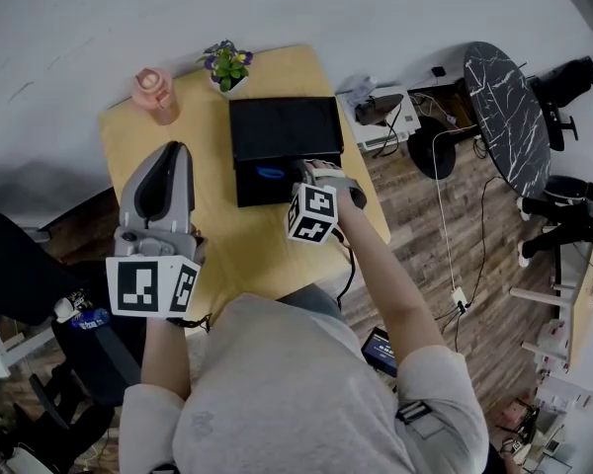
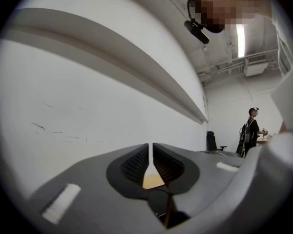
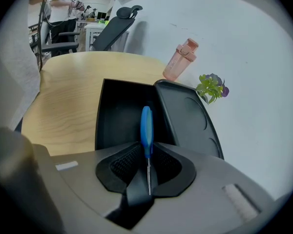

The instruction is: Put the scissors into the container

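Note:
My right gripper [image 3: 147, 152] is shut on the scissors [image 3: 146, 126]; their blue handle points forward over the open black container [image 3: 119, 118]. In the head view the scissors' blue handle [image 1: 271, 173] shows inside the container [image 1: 267, 181], just ahead of the right gripper [image 1: 311, 171]. The container's lid [image 1: 285, 126] stands open at the back, also seen as the dark lid [image 3: 188, 118] on the right. My left gripper [image 1: 170, 156] is raised over the table's left part, jaws shut with nothing between them [image 2: 151, 155], pointing at a white wall.
A wooden table [image 1: 208, 225] carries a pink bottle [image 1: 155, 94] and a small potted plant [image 1: 226, 65] at its far edge. A round dark marble table [image 1: 506, 115] and cables lie on the floor to the right. Office chairs stand at the left.

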